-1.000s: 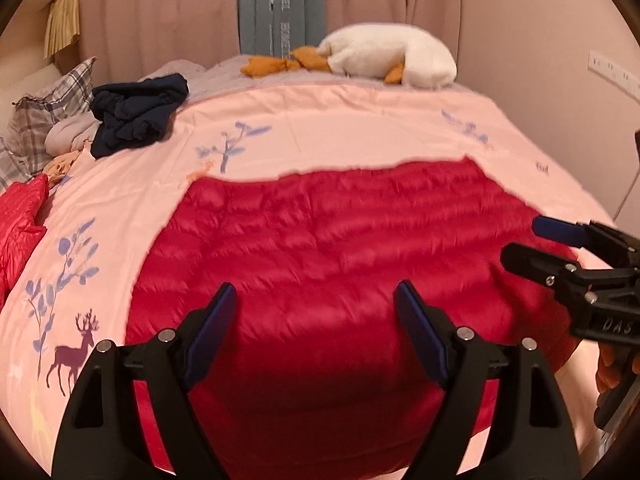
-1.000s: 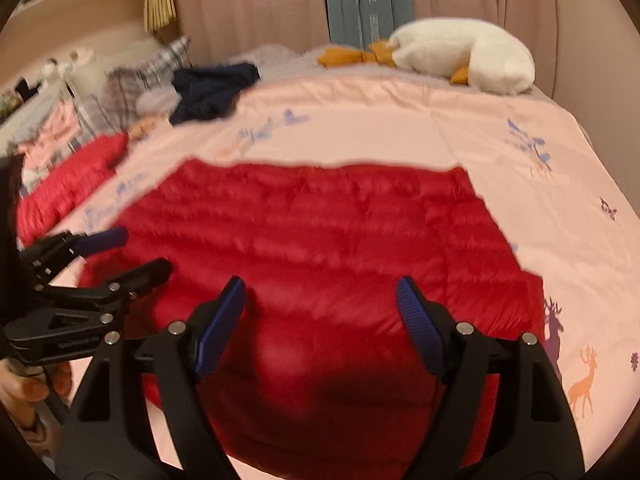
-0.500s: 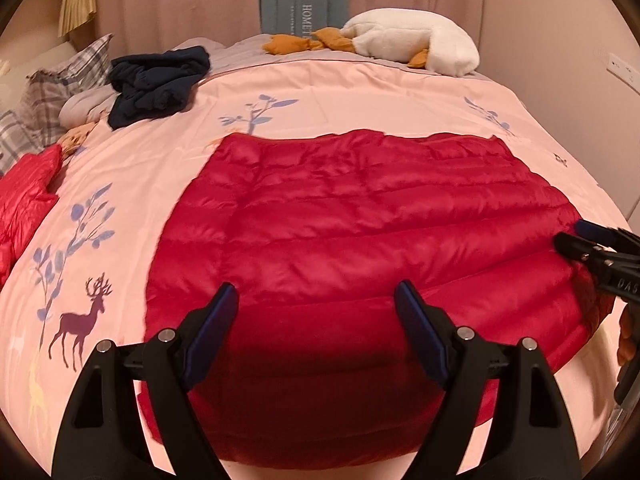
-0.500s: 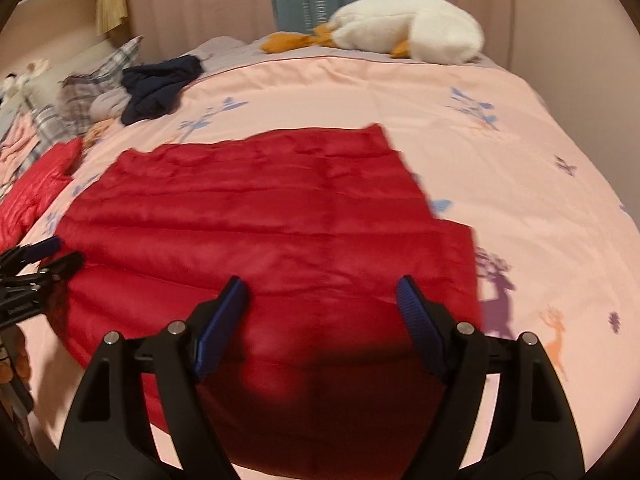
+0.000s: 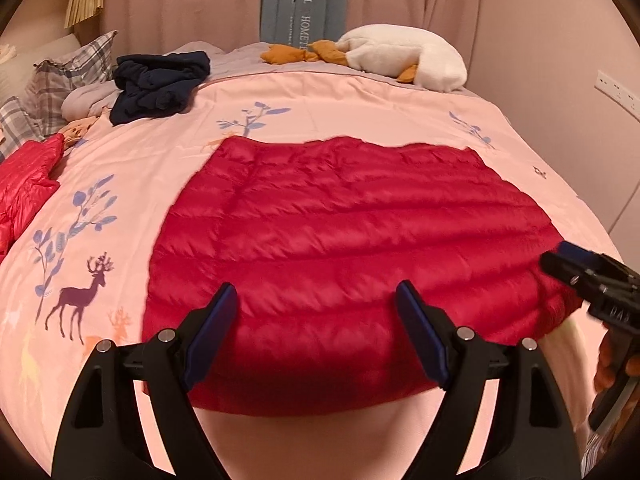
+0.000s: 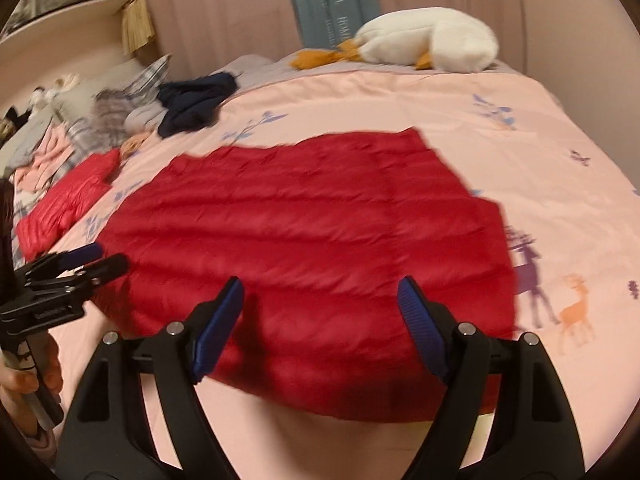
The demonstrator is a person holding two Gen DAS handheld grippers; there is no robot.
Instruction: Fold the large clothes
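Bed (image 5: 360, 96) fills view, pink printed cover. Pink curtains (image 5: 180, 0) behind, blue panel (image 5: 300, 0) at 12 o'clock. Shelf (image 6: 68, 4) at 10. Wall socket (image 5: 614, 90) at 2. Warm, dim light.

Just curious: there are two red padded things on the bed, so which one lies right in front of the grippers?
The large red quilted garment, spread flat mid-bed; the smaller red one lies bunched at the left edge.

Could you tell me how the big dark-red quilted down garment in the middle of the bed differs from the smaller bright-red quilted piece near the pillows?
The dark-red quilted down garment lies spread flat mid-bed; the bright-red quilted piece lies rumpled at the bed's edge near the plaid pillows. The dark-red one looks far larger and deeper in colour; the bright-red one is lighter. Both are puffy, stitched in channels, and rest on the pink printed bedspread.
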